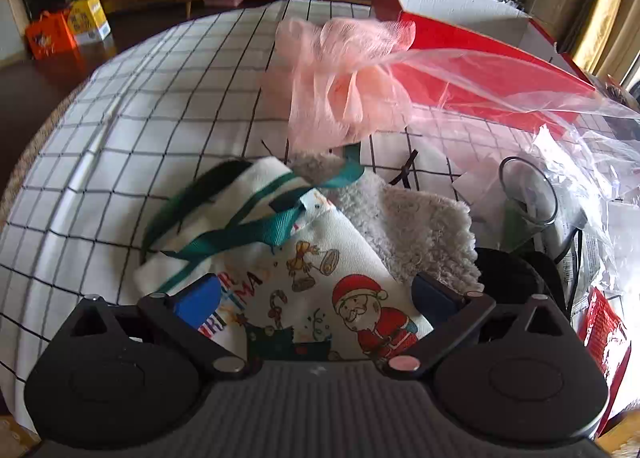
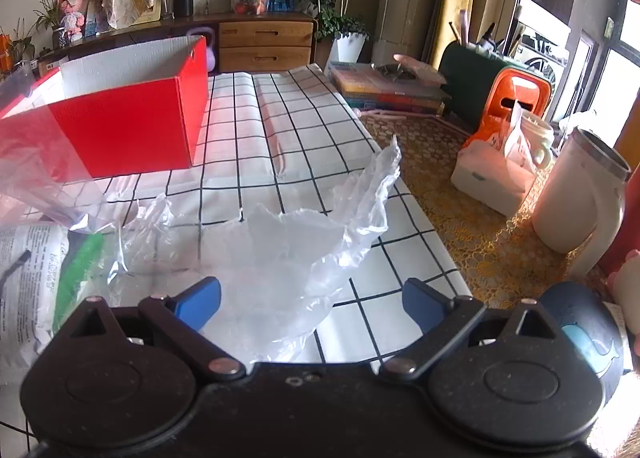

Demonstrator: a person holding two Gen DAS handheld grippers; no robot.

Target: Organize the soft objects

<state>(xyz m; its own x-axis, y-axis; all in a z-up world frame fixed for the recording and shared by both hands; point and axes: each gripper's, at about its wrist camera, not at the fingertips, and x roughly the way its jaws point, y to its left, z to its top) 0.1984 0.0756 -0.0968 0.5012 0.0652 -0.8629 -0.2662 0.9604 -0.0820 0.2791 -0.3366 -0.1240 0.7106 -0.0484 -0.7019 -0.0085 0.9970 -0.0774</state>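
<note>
In the left wrist view a white Christmas tote bag with green straps and a Santa print lies on the checked tablecloth. A grey fluffy cloth lies beside it on the right. A pink mesh bath puff sits behind them. My left gripper is open, its blue fingers over the tote bag. A red box with a white inside stands at the back right, also in the right wrist view. My right gripper is open over a crumpled clear plastic bag.
A clear plastic bag drapes across the red box. A glass, papers and red packets lie at the table's right. Right wrist view: a white mug, an orange stool and books stand beyond the table edge.
</note>
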